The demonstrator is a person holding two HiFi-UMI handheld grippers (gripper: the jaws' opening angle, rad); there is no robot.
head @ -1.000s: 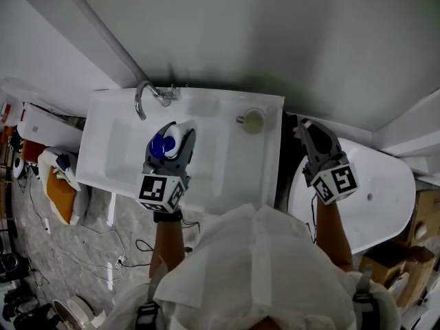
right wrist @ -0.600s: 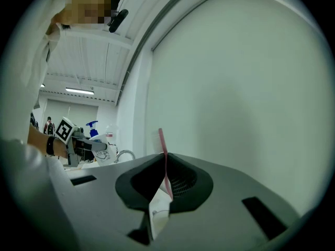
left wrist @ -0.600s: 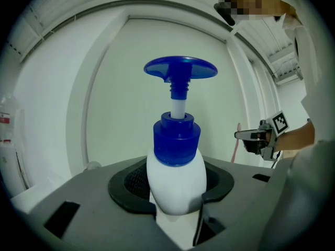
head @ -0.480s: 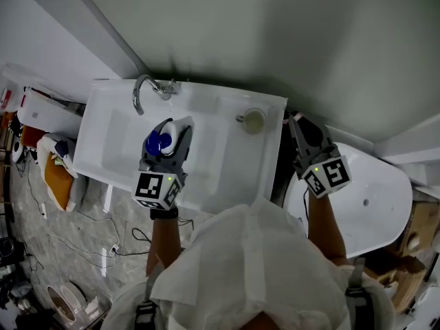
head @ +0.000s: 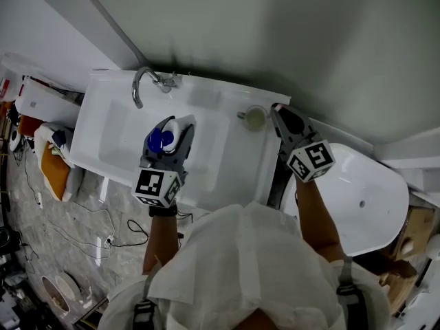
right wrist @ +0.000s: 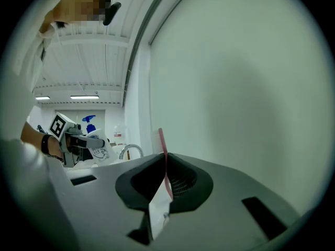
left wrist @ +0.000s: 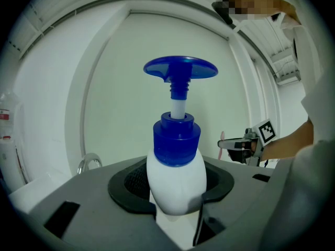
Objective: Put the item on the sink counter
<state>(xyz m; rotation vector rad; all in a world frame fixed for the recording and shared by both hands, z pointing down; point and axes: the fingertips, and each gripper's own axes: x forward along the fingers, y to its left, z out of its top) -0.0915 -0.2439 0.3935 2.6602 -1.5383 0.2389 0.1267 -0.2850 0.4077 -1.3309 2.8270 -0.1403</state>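
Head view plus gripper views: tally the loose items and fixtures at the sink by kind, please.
White pump bottle with blue head, in left gripper: 1
Thin pink-and-white item, in right gripper: 1
Round pale cup on white sink counter: 1
Curved chrome tap: 1
Total: 4

White tub (head: pixel 381 194) at right; orange bag (head: pixel 53 172) and loose cables (head: pixel 103 240) on floor (head: pixel 34 243).

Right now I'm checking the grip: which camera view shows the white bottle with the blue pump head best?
The left gripper view: the white plastic bottle with the blue pump head stands upright, large, between the left tongs. The head view shows only its top; the right gripper view shows it small, distant.
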